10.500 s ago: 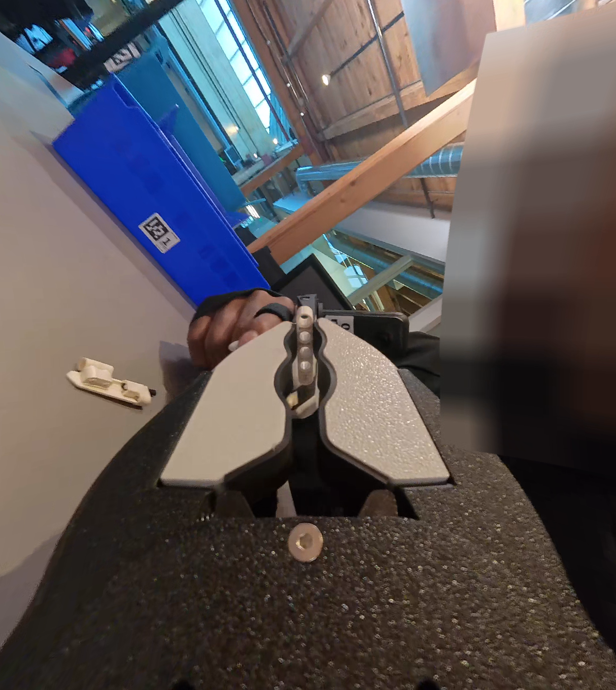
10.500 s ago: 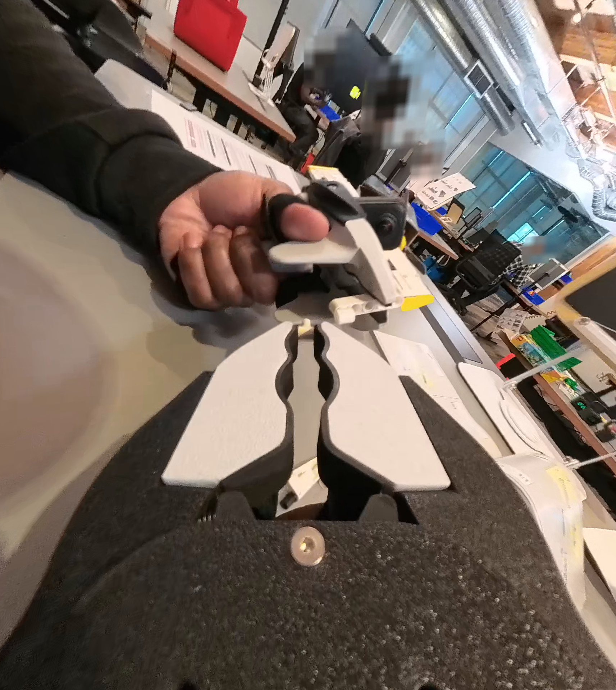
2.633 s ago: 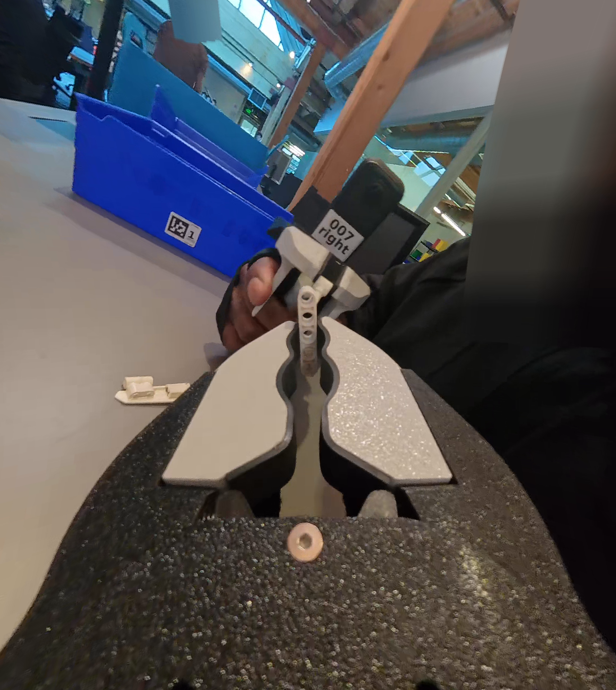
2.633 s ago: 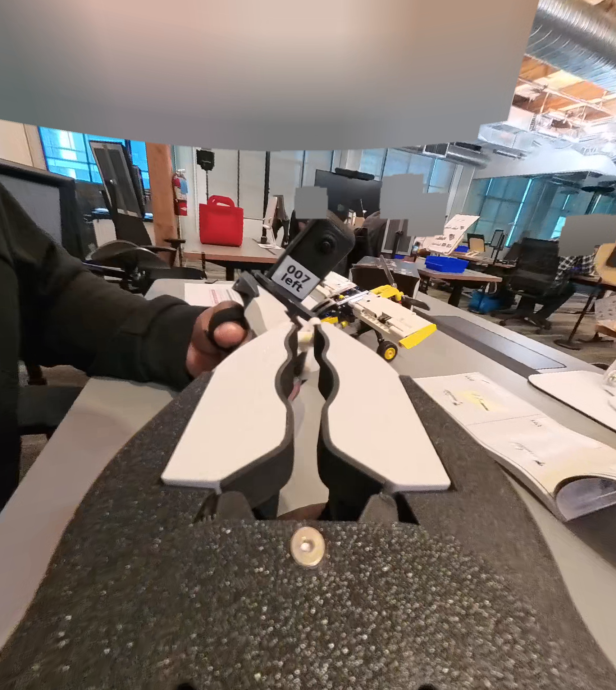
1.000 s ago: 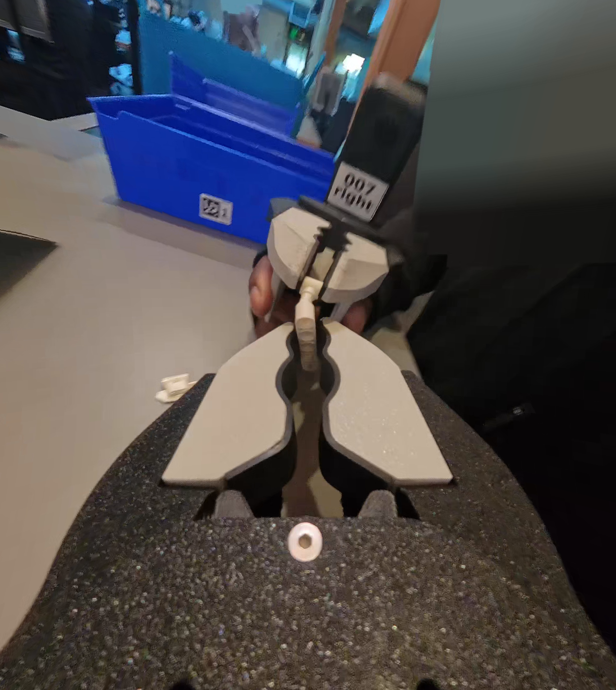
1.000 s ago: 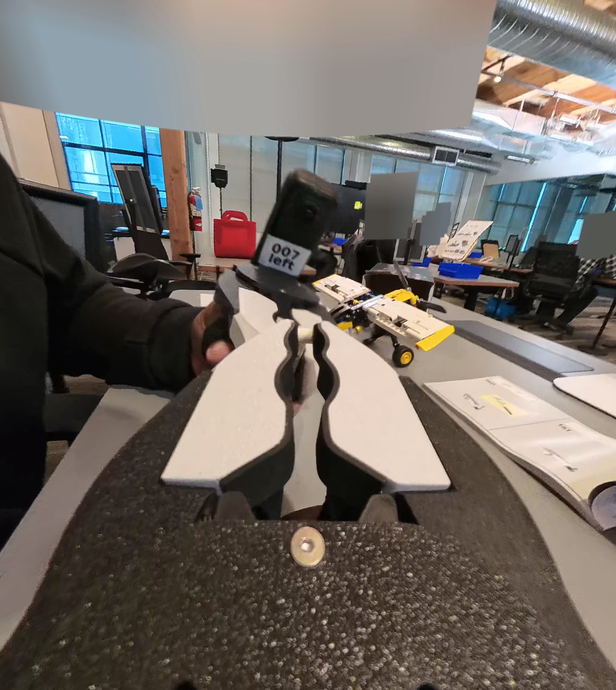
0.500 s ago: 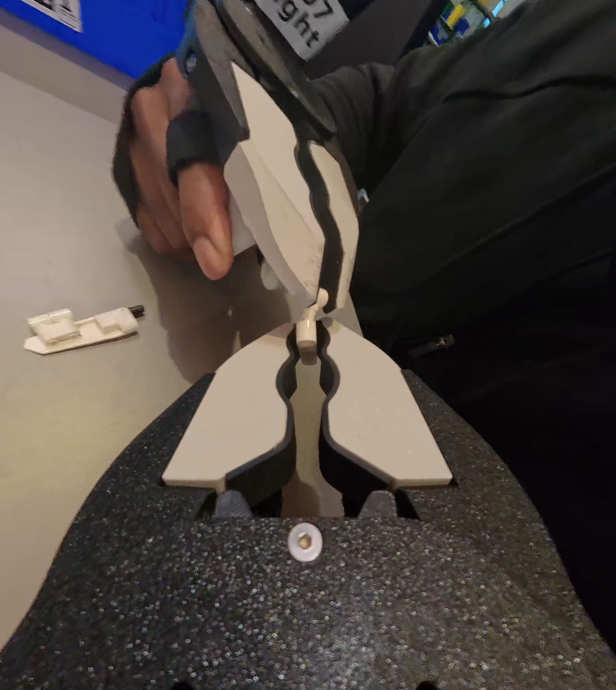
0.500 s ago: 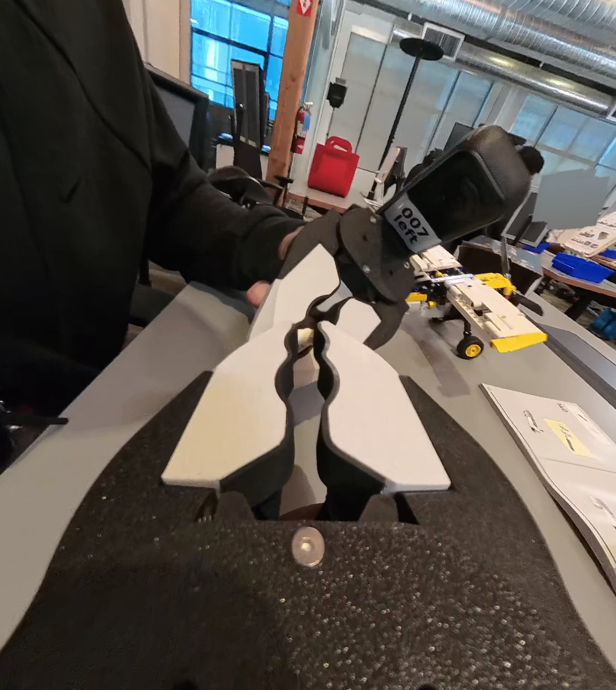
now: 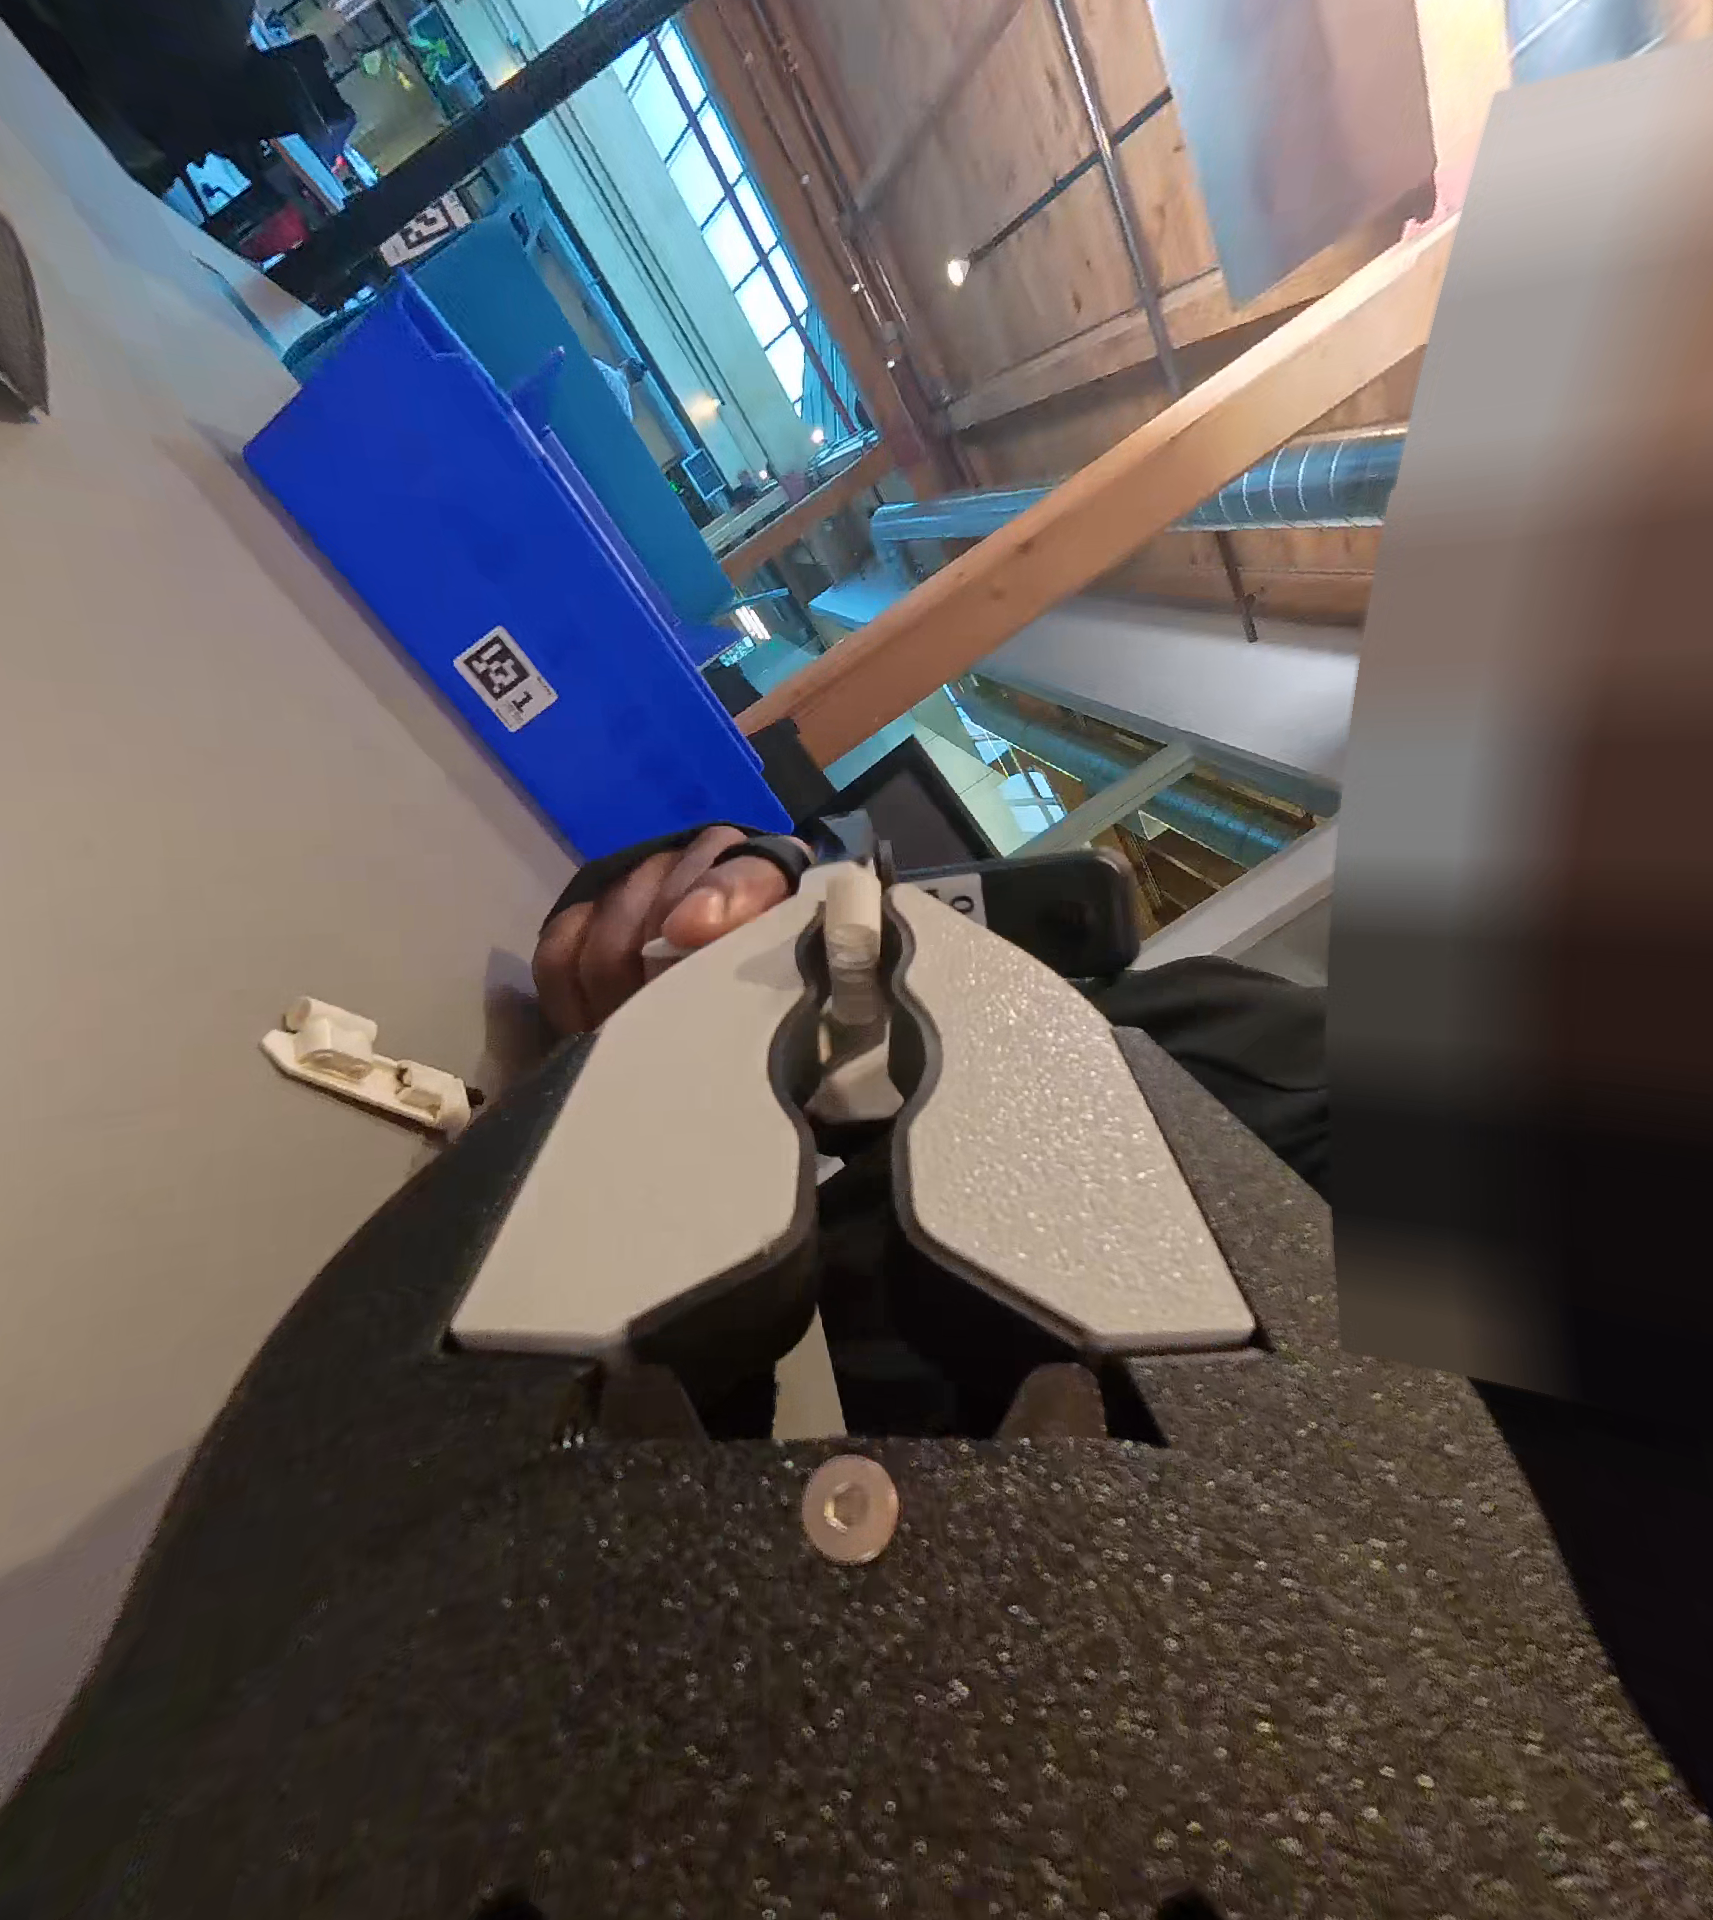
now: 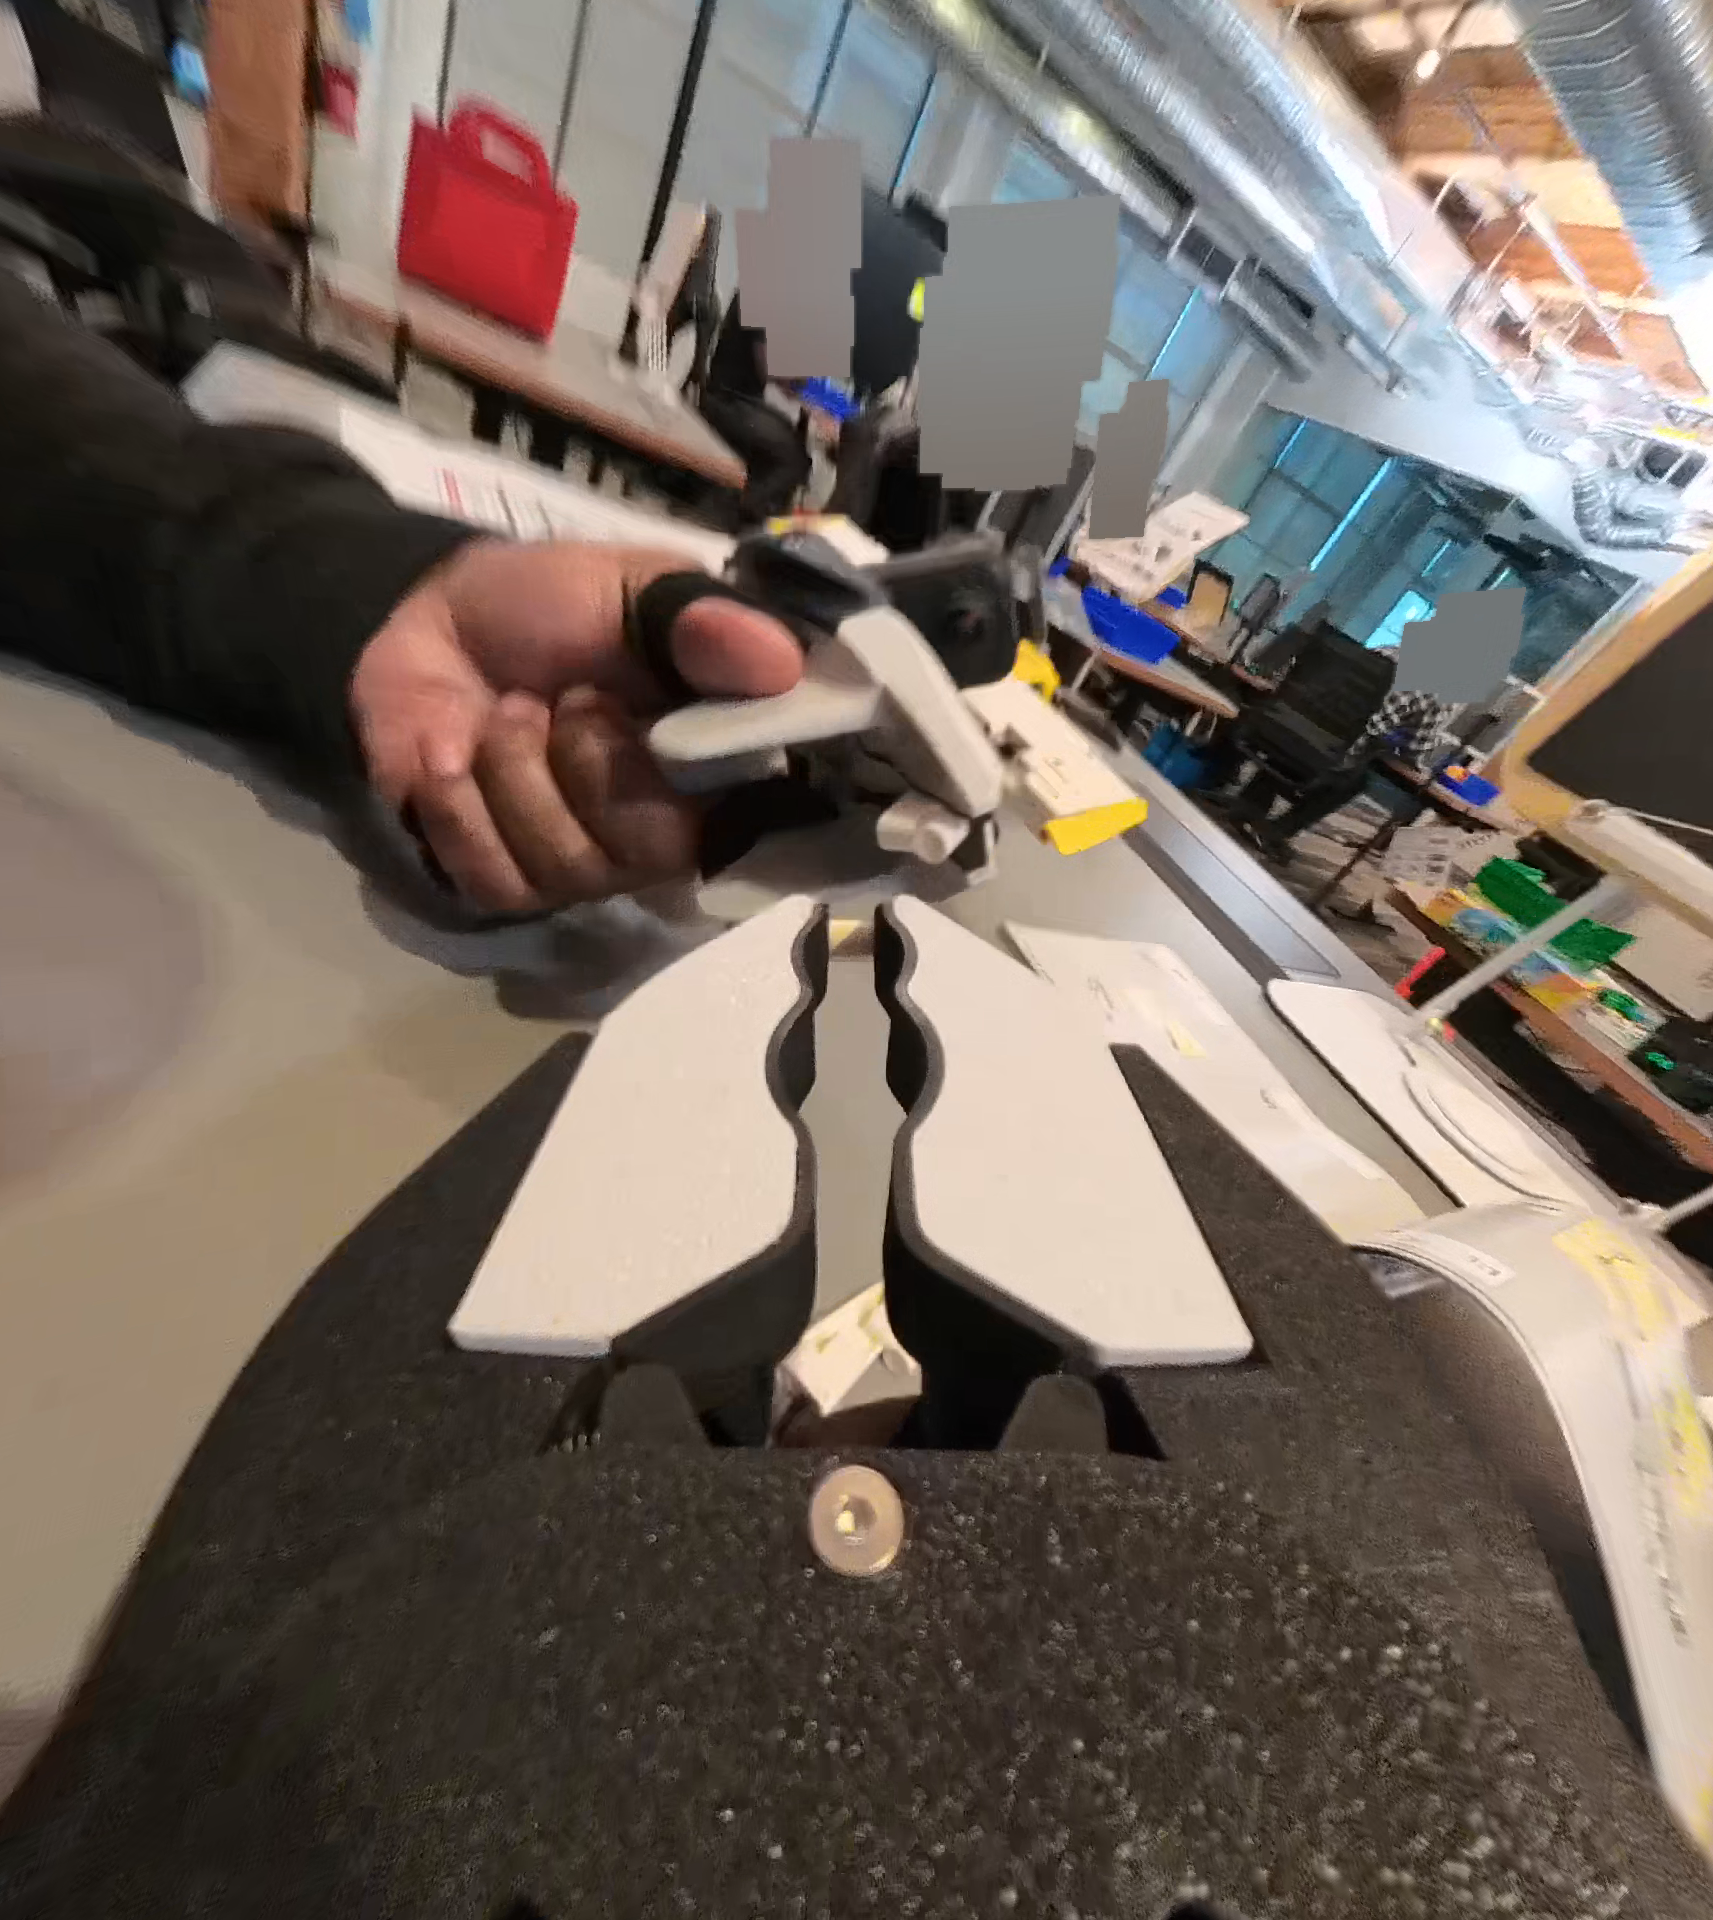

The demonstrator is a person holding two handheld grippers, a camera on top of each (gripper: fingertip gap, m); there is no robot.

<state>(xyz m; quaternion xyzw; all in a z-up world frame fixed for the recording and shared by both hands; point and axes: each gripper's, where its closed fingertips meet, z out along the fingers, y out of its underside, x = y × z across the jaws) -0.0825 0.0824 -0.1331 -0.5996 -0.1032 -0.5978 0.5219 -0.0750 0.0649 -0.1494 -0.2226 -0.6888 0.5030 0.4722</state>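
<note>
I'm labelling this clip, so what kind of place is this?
Probably a shared workshop or lab office: grey work tables, a blue parts bin, a building-brick plane model, exposed ceiling ducts.

You get bright daylight from the windows (image 9: 717, 197); your right wrist view smears with motion blur, edges bowed by the wide lens.

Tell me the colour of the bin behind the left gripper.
Bright blue bin, clearest in the left wrist view.

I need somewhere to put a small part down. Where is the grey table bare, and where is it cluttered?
Bare: the grey table between the blue bin and the small white piece. Crowded: the booklet, papers and the white-and-yellow model beyond the left tool.
</note>
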